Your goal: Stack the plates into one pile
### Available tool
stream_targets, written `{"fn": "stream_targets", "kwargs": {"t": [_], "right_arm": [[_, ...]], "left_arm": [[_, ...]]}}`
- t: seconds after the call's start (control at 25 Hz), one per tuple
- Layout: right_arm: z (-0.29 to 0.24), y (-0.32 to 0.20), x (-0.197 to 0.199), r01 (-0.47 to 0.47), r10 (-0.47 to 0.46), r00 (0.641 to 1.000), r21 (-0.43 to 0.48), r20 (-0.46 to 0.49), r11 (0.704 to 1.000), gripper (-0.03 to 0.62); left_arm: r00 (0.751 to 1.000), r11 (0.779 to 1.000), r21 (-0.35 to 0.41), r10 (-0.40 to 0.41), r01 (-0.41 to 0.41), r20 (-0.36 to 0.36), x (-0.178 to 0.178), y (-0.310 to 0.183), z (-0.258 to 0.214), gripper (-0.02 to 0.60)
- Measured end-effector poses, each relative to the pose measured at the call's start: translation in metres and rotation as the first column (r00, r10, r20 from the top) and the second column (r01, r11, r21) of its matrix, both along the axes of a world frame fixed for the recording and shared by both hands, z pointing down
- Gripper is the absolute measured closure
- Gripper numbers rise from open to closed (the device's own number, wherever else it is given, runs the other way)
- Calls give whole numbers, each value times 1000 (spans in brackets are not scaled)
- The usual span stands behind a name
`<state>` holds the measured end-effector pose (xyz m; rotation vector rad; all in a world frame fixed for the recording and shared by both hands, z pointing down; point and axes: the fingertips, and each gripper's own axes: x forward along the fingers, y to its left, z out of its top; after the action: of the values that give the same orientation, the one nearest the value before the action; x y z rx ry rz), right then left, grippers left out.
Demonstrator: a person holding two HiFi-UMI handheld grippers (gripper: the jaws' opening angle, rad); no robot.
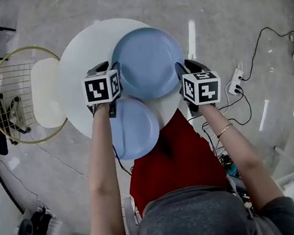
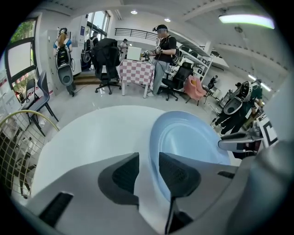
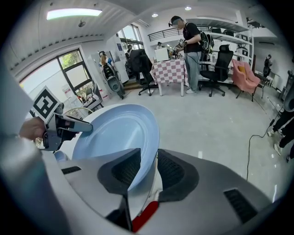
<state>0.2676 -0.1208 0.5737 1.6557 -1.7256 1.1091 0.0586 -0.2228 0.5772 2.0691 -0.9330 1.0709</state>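
Observation:
A large light-blue plate [image 1: 149, 62] lies on the round white table [image 1: 78, 58], towards its far side. A smaller blue plate [image 1: 138, 129] sits at the near edge, jutting over it. My left gripper [image 1: 110, 70] is at the large plate's left edge; in the left gripper view its jaws [image 2: 148, 172] stand open, with the rim of the plate [image 2: 193, 137] just inside the gap by the right pad. My right gripper [image 1: 182, 70] is at the plate's right edge, and in the right gripper view it [image 3: 147, 170] is shut on the rim of the plate [image 3: 115, 133].
A wire-frame chair [image 1: 20, 96] with a white cushion stands left of the table. Cables and a power strip [image 1: 235, 80] lie on the floor to the right. Office chairs, a checkered table [image 2: 135, 71] and people stand far behind.

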Motion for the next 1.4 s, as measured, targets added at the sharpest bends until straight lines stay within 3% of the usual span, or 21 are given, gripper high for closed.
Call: {"fn": "stream_targets", "kwargs": {"t": [0.36,0.6,1.0,1.4], "right_arm": [[3,0,2,12,-12,1000,-18,-3,1000,487],[1,-4,4,-4,5,1000,-37,8,999,485],[-29,-4,-11,-5,5,998,-2,56,1000,487],[-78,-14,-22,-19,11,997,101,78,995,487]], "left_arm": [[1000,999,-35,-11,11,9,5,4,9,509],[1000,999,-38,-20,20,3,8,-1,5,522],[994,997,13,-71,73,-77,-6,-6,-39,545],[983,988,82,-116,129,-140,-24,-1,-90,548]]}}
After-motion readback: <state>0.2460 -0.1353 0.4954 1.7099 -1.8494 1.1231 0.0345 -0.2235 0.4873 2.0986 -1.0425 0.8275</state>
